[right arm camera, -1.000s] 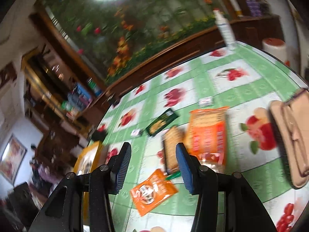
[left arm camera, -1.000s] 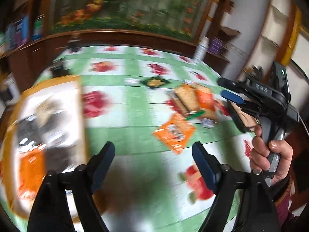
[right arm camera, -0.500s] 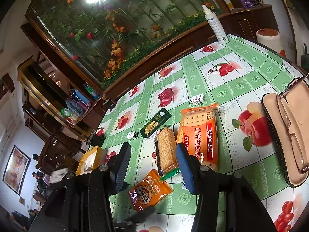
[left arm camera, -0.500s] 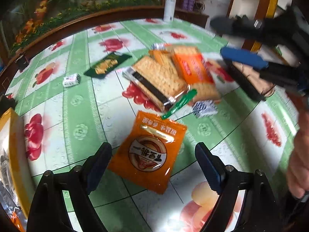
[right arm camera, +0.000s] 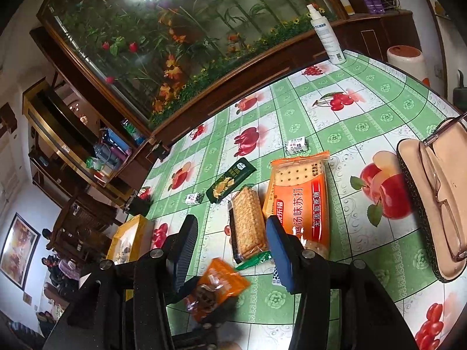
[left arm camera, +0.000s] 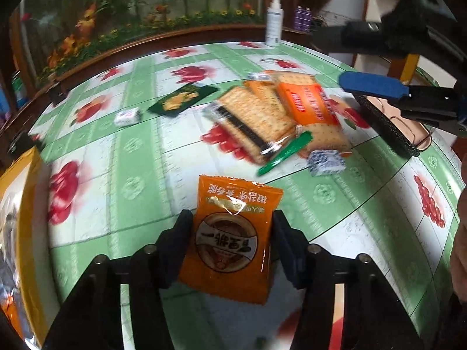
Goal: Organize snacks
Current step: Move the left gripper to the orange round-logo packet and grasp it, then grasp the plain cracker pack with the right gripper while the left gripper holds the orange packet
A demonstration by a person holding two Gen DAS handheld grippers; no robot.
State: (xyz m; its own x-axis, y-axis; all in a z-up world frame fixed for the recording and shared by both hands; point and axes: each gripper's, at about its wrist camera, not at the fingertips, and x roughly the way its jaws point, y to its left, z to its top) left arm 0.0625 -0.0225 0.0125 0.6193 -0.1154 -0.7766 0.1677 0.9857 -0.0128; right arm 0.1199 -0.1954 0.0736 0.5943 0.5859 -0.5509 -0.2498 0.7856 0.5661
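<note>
Orange snack packet (left arm camera: 233,239), lower edge blurred

Orange packet (left arm camera: 233,239) lies on the table (left arm camera: 140,157), biscuit packs (left arm camera: 280,110) behind it.

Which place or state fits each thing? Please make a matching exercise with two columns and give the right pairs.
Things:
1. small orange packet
2. white spray bottle
3. glasses
4. dark green snack bar

Places or states:
A. lying in an open case
B. between the fingers of the left gripper
C. standing at the far edge of the table
D. flat on the table, beside the open cracker pack

Pairs: 1-B, 2-C, 3-A, 4-D
</note>
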